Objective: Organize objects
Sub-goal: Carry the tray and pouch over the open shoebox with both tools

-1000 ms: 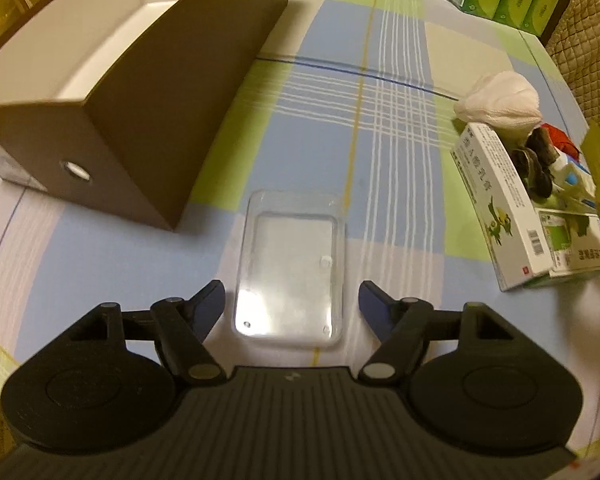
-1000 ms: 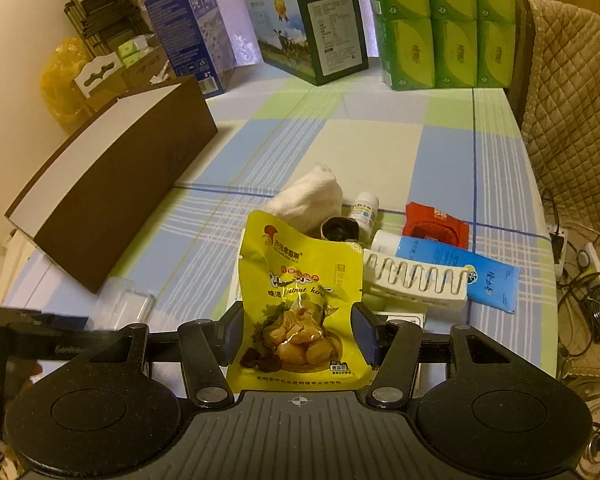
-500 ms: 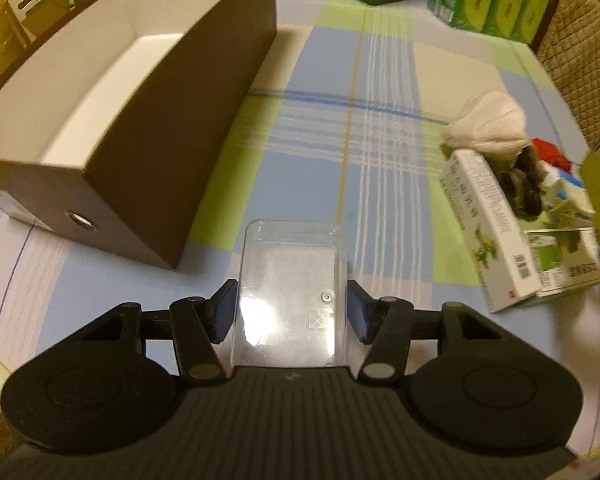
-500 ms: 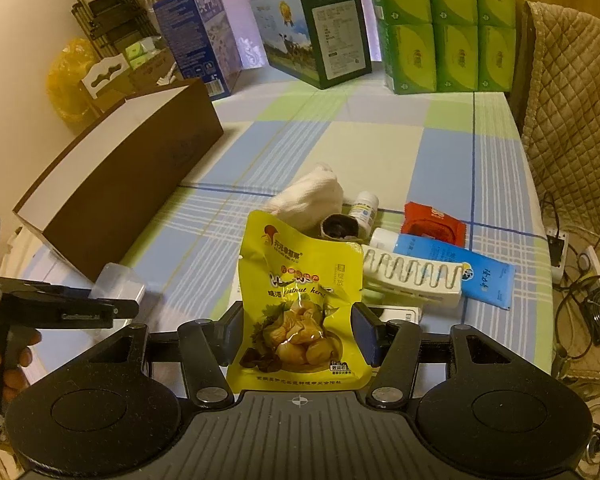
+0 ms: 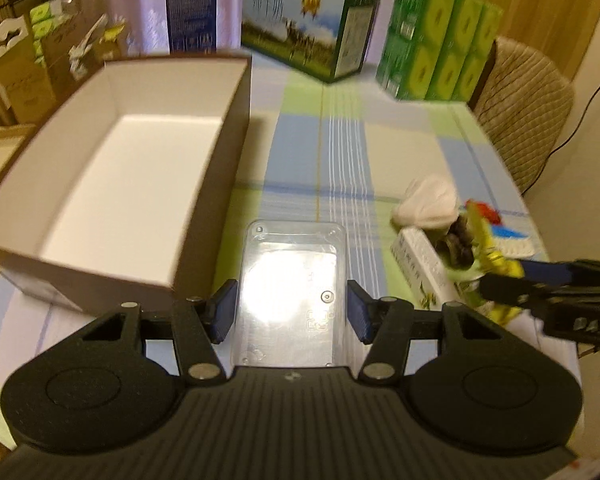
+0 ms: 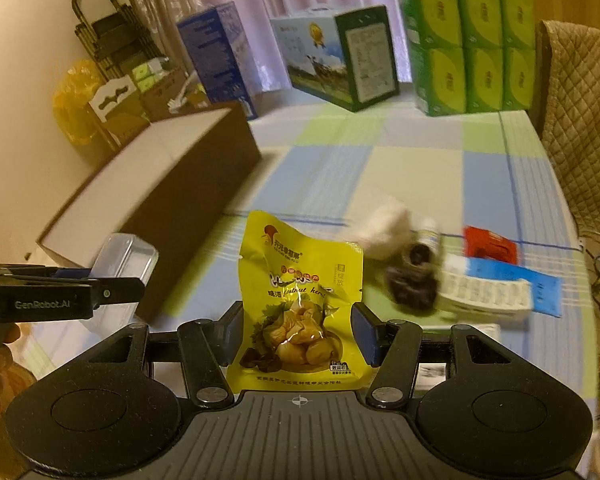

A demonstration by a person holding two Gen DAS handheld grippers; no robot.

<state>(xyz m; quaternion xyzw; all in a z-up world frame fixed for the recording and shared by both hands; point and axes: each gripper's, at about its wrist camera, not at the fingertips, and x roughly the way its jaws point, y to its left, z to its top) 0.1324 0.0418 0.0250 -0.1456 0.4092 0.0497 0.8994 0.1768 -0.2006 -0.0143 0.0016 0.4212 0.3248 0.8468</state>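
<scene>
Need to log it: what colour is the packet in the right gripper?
Yellow snack packet, clearest in the right wrist view.

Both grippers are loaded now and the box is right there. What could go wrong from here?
1. The clear plastic case is smooth and held only at its sides by the left gripper; it may slip.
2. The right gripper pinches the floppy yellow snack pouch near its bottom, so the pouch may sag or catch the brown box wall.
3. Both grippers are close together; they might collide over the box.
</scene>
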